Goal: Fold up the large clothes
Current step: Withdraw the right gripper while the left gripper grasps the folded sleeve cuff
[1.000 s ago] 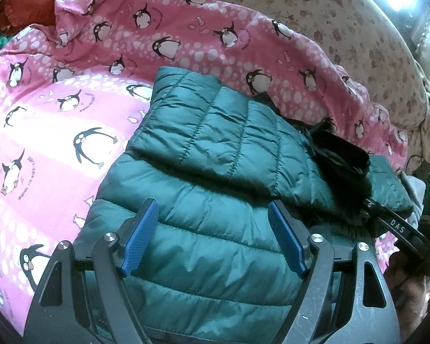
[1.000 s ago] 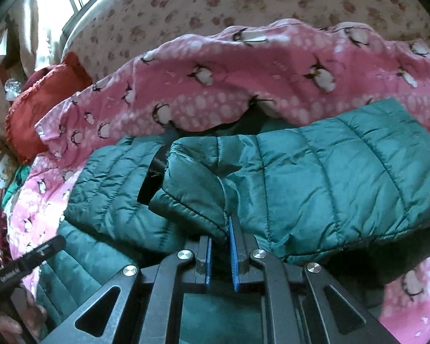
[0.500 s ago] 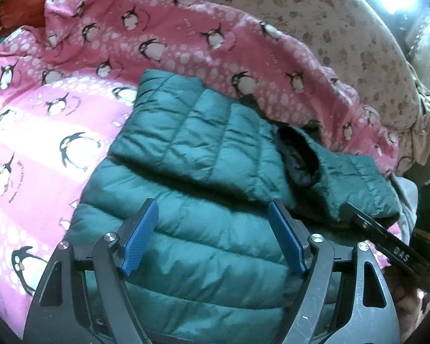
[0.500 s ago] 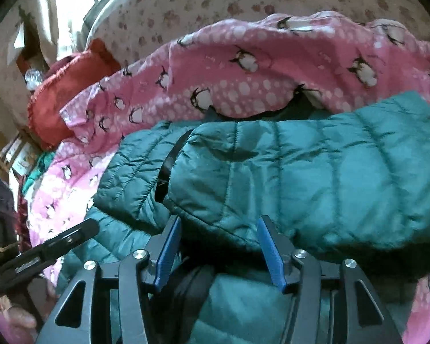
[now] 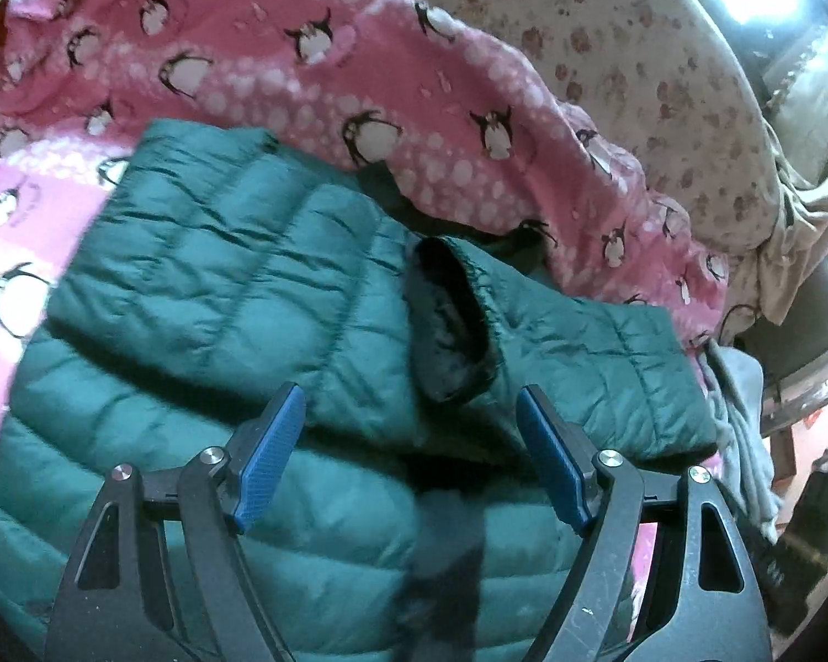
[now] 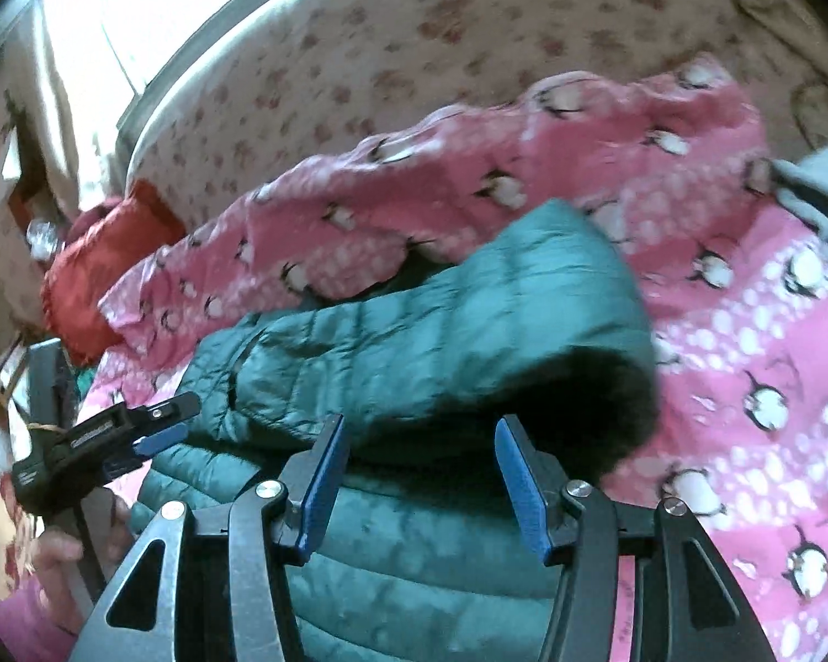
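A dark green quilted jacket (image 5: 221, 287) lies on the pink penguin blanket (image 5: 314, 83), with both sleeves folded across its body. One sleeve's dark cuff opening (image 5: 450, 325) lies in the middle of the jacket. My left gripper (image 5: 408, 425) hovers open just above the jacket, nothing between its blue pads (image 5: 270, 452). In the right wrist view the jacket (image 6: 414, 331) fills the centre and my right gripper (image 6: 419, 441) stands open over it, its pads clear of the fabric. The left gripper (image 6: 154, 430) shows at the left edge there, held by a hand.
A floral sheet (image 5: 635, 55) rises behind the blanket (image 6: 745, 331). A red cushion (image 6: 105, 270) lies at the far left end of the bed. Grey cloth (image 5: 745, 430) hangs off the bed's right edge. Bright window light (image 6: 83, 16) comes from beyond the bed.
My right gripper was shut on the sleeve cuff; it has let go, opened and drawn back, leaving the sleeve lying across the jacket. The left gripper has shifted right, still open.
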The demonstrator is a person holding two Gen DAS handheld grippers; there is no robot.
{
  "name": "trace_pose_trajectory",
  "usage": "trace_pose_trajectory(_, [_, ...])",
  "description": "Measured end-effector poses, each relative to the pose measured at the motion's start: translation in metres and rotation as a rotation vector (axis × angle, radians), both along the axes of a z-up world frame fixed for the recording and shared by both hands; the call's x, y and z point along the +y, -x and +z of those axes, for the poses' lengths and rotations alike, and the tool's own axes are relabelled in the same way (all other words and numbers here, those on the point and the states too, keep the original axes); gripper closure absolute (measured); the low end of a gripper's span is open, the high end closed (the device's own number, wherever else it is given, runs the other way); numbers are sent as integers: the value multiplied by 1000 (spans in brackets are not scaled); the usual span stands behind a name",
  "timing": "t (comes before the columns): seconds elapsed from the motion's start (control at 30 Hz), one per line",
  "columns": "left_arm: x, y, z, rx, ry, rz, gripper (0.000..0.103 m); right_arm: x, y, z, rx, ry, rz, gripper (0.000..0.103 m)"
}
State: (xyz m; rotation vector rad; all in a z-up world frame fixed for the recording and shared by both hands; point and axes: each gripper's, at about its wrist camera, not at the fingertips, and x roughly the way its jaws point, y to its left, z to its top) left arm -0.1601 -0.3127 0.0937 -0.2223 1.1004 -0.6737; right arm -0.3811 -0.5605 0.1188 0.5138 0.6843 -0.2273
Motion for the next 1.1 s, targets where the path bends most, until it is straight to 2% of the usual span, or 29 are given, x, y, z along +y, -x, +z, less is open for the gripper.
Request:
trace_pose_trajectory(0.2, [-34, -2, -10, 23, -22, -10, 24, -14, 19, -10, 3, -18, -30, 50])
trace_pose_trajectory(0.27, [-39, -2, -11, 1, -13, -11, 24, -16, 22, -11, -5, -25, -37, 50])
trace_pose_trajectory(0.3, [-42, -1, -11, -14, -14, -21, 31, -17, 23, -12, -6, -27, -39, 50])
trace_pose_trajectory(0.33, [-45, 0, -11, -28, -28, -42, 52, -17, 24, -12, -5, -26, -43, 50])
trace_pose_trajectory(0.4, [-51, 0, -11, -41, -76, -83, 73, -19, 26, -12, -3, -21, -52, 50])
trace_pose_trajectory(0.47, [-46, -2, -4, -54, -63, -103, 80, -21, 27, -11, 1, -15, -65, 50])
trace_pose_trajectory(0.63, [-12, -14, 29, -131, -41, -66, 82, -28, 27, -3, -17, -6, -114, 50])
trace_pose_trajectory(0.77, [17, -30, 42, -168, -53, -23, 82, -31, 13, -2, -7, -3, -135, 50])
trace_pose_trajectory(0.93, [48, -45, 36, -182, -95, 24, 83, -25, -16, -14, 35, -3, -121, 50])
trace_pose_trajectory(1.1, [72, -58, 19, -160, -121, 57, 83, -18, -45, -23, 65, -15, -101, 50])
